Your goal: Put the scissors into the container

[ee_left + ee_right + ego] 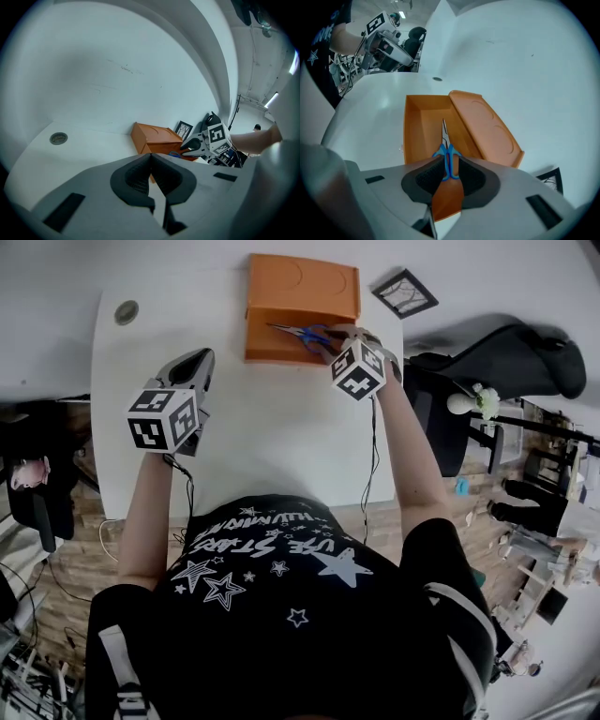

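Observation:
An orange container (281,348) lies open at the far side of the white table (262,437), its lid (305,285) folded back behind it. My right gripper (325,346) hangs over the container's right end, shut on the blue handles of the scissors (298,333). In the right gripper view the scissors (447,154) point blades-first over the tray (412,126), above its floor. My left gripper (199,362) hovers over the table's left part, shut and empty. In the left gripper view the container (152,138) shows beyond the closed jaws of the left gripper (150,158).
A black picture frame (405,292) lies right of the container. A round grommet (126,312) sits at the table's far left corner. A dark office chair (506,357) stands off the table's right edge, and the near edge runs beside my torso.

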`<move>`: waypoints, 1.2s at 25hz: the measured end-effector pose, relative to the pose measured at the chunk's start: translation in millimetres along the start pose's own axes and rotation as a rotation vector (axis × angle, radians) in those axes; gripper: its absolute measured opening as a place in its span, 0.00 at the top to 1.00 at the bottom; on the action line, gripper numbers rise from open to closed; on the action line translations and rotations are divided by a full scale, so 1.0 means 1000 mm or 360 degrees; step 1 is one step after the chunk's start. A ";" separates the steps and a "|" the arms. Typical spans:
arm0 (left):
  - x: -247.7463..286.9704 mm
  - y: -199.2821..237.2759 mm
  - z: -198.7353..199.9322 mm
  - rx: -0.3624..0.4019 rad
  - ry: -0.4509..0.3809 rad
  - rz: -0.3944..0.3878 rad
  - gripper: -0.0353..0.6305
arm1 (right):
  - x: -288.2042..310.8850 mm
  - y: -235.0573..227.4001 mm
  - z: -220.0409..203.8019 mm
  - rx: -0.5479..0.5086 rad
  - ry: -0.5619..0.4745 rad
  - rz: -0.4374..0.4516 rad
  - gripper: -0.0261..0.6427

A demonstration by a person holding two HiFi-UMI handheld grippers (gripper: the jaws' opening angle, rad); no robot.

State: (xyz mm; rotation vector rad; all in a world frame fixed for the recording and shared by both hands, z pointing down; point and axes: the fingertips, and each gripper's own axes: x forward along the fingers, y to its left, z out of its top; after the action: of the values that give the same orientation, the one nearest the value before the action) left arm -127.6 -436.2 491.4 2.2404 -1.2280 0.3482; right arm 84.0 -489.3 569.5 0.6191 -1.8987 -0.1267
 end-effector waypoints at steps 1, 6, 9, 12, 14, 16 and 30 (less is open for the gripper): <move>-0.002 -0.002 0.001 0.0003 -0.0005 -0.0002 0.92 | -0.005 0.000 0.001 0.0015 -0.0013 -0.0016 0.81; -0.013 -0.018 0.004 0.0029 -0.0037 -0.0010 0.92 | -0.028 0.000 0.002 0.0116 -0.0090 -0.0090 0.81; -0.020 -0.028 0.010 0.0056 -0.0067 -0.0016 0.92 | -0.047 -0.001 0.004 0.0206 -0.0164 -0.0145 0.81; -0.033 -0.037 0.012 0.0067 -0.0099 -0.0012 0.92 | -0.067 0.005 0.011 0.0290 -0.0260 -0.0180 0.83; -0.041 -0.044 0.012 0.0071 -0.0121 -0.0003 0.92 | -0.080 0.011 0.014 0.0324 -0.0303 -0.0185 0.84; -0.049 -0.052 0.012 0.0077 -0.0138 0.0003 0.92 | -0.093 0.015 0.017 0.0344 -0.0340 -0.0194 0.84; -0.101 -0.102 -0.011 0.0132 -0.0197 0.0017 0.92 | -0.166 0.050 0.013 0.0597 -0.0524 -0.0354 0.88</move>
State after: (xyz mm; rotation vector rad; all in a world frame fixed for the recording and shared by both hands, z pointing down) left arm -97.2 -316.3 417.2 2.3576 -1.3109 0.2724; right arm 100.5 -370.2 444.2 1.1211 -2.1856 -0.0133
